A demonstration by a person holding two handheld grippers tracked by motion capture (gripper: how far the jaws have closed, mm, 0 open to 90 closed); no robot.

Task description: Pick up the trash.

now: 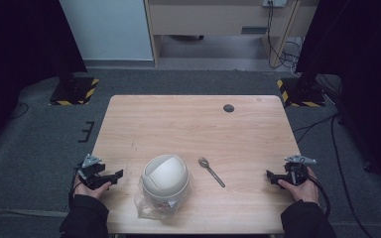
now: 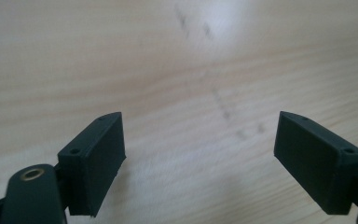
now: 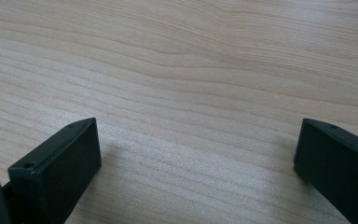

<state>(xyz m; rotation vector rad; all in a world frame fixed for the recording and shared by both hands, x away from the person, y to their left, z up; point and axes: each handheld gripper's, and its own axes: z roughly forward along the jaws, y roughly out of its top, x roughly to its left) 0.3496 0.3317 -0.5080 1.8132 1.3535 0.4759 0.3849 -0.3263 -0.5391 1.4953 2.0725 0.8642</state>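
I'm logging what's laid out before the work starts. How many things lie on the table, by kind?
White lidded container standing on a clear plastic bag: 1
Clear plastic bag: 1
Metal spoon, lying to the right of the container: 1
Total: 3
Both claws, left and right, are open and hold nothing.

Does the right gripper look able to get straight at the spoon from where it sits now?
Probably yes. The right gripper rests open at the table's right edge, and bare wood lies between it and the spoon. The white bowl sits on the spoon's far side, out of the path.
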